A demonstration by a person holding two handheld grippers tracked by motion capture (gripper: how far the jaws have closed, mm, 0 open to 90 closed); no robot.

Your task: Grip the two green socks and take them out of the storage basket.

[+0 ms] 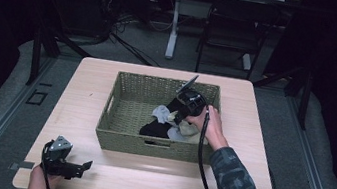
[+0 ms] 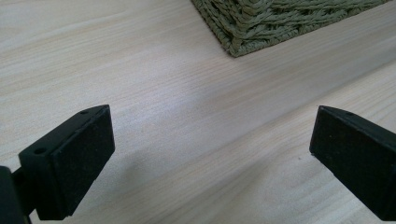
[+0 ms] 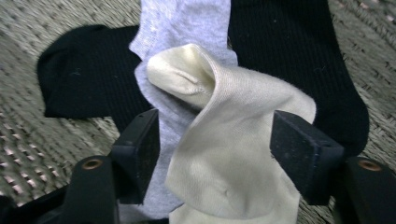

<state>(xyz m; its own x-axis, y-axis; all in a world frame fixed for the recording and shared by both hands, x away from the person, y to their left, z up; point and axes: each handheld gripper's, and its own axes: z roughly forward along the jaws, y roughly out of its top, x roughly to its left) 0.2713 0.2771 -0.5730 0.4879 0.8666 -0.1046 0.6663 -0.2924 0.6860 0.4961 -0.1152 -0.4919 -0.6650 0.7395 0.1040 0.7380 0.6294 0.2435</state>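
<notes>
1. The cream sock (image 3: 233, 140) lies on top of the pile inside the woven basket (image 1: 117, 117), toward its right side. It sits between the jaws of the right gripper (image 3: 217, 149), which are partly open. The right pad looks close to the cloth or just touching it, and the left pad stands beside the grey sock (image 3: 187, 28); I do not see a firm squeeze yet.
2. Risk: the grey sock lies directly under the cream one and passes by the left pad, so a closing grip may catch both socks together.
3. Risk: if the pads take only a loose fold of the cream sock, the thin cloth may slip out during lifting.
4. Risk: the black sock (image 3: 299, 51) below could be dragged along by friction.
5. Count: one cream sock, one grey sock, and black fabric on both sides, whether one sock or two I cannot tell. One basket, one table (image 1: 143, 182).
6. The left gripper (image 2: 210, 154) rests on the table near the basket corner, jaws wide open and empty.
</notes>
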